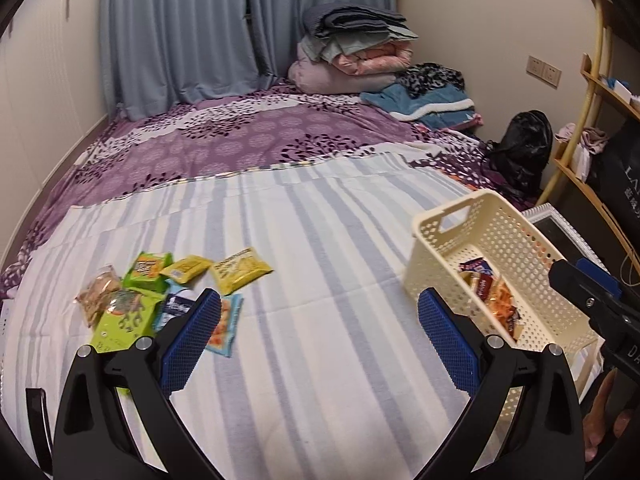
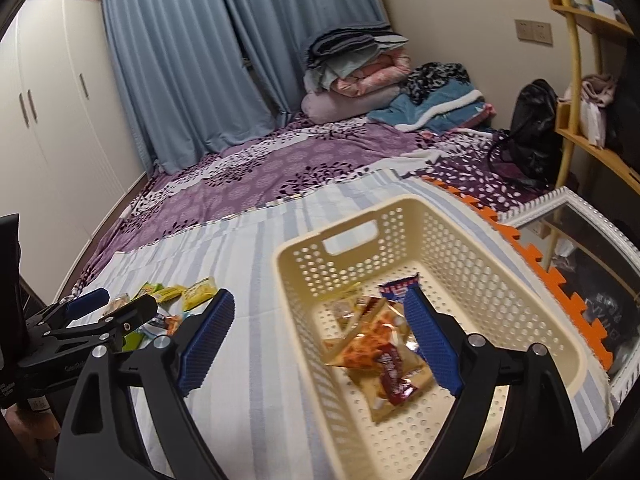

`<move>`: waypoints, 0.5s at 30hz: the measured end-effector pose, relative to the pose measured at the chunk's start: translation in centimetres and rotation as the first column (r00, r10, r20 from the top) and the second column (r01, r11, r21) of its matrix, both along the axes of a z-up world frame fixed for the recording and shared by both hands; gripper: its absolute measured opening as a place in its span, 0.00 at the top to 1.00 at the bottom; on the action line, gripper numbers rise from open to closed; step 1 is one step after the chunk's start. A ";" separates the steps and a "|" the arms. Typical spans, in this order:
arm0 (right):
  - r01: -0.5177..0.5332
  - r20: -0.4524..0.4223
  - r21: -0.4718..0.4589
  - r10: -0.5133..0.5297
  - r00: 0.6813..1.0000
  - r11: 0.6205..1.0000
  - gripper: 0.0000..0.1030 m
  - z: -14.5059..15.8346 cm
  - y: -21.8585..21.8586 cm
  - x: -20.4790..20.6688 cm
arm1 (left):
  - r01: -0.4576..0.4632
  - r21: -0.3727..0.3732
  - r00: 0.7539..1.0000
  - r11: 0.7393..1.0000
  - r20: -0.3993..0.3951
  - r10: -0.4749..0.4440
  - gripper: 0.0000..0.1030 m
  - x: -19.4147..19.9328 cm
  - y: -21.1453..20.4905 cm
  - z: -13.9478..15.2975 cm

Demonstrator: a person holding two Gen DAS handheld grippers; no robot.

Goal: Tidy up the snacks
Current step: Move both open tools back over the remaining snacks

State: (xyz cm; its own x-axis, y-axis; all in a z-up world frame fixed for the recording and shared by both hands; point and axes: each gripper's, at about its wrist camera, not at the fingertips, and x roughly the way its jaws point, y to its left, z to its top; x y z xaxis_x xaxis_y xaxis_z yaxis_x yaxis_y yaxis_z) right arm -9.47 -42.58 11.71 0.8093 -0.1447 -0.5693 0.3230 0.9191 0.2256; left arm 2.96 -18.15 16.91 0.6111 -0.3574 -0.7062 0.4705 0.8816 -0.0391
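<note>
A cream perforated basket (image 2: 500, 280) stands on the striped sheet and holds several snack packets (image 2: 380, 352); it also shows in the left wrist view (image 1: 440, 236). A pile of loose snack packets (image 1: 160, 292), green, yellow and blue, lies on the sheet to the left, seen small in the right wrist view (image 2: 176, 296). My left gripper (image 1: 320, 332) is open and empty above the sheet between pile and basket. My right gripper (image 2: 320, 336) is open and empty over the basket's left rim. The left gripper also shows in the right wrist view (image 2: 112, 304).
The bed has a striped sheet (image 1: 304, 240) over a purple floral cover (image 1: 240, 140). Folded blankets (image 1: 352, 48) are stacked at the far end. A white-framed mirror (image 2: 580, 248) and a wooden shelf (image 2: 592, 136) stand to the right; a wardrobe (image 2: 52, 120) to the left.
</note>
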 end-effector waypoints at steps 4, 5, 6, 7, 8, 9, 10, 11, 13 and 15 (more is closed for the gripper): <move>-0.047 0.000 -0.015 0.047 0.999 0.999 0.16 0.3 2.2 0.9 | -0.049 -0.002 0.999 0.999 0.007 0.049 0.03 0.7 3.2 -0.1; -0.060 -0.001 -0.017 0.060 0.998 0.998 0.15 0.4 2.7 1.1 | -0.061 0.001 0.998 0.998 0.011 0.061 0.03 0.9 3.9 -0.2; -0.074 -0.005 -0.019 0.074 0.997 0.997 0.15 0.4 3.4 1.5 | -0.072 0.005 0.997 0.997 0.011 0.072 0.03 1.1 4.7 -0.3; -0.085 -0.007 -0.022 0.085 0.996 0.996 0.14 0.4 4.0 1.7 | -0.081 0.008 0.997 0.997 0.009 0.081 0.03 1.3 5.4 -0.5; -0.098 -0.011 -0.024 0.097 0.995 0.995 0.12 0.4 4.6 2.0 | -0.094 0.011 0.996 0.995 0.005 0.094 0.03 1.5 6.2 -0.7; -0.114 -0.014 -0.027 0.113 0.993 0.993 0.11 0.3 5.3 2.4 | -0.105 0.013 0.994 0.994 0.001 0.105 0.03 1.8 6.9 -0.8; -0.125 -0.019 -0.029 0.125 0.992 0.992 0.11 0.3 5.8 2.6 | -0.119 0.014 0.993 0.993 -0.005 0.119 0.03 2.0 7.8 -1.1; -0.138 -0.025 -0.030 0.138 0.990 0.990 0.11 0.2 6.4 2.9 | -0.130 0.016 0.991 0.991 -0.010 0.130 0.03 2.3 8.7 -1.3; -0.169 -0.040 -0.032 0.167 0.985 0.985 0.10 0.0 7.6 3.6 | -0.153 0.022 0.988 0.988 -0.017 0.153 0.03 2.8 10.3 -1.8; -0.198 -0.058 -0.032 0.196 0.979 0.980 0.07 -0.3 8.9 4.4 | -0.175 0.027 0.984 0.984 -0.025 0.175 0.03 3.4 12.0 -2.3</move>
State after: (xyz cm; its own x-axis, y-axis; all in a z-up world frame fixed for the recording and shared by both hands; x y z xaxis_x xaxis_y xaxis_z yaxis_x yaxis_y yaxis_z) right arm -5.09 -33.73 11.37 0.7921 -0.0080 -0.6104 0.1459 0.9734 0.1766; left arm 6.36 -6.19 14.58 0.6435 -0.2292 -0.7303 0.3081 0.9510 -0.0270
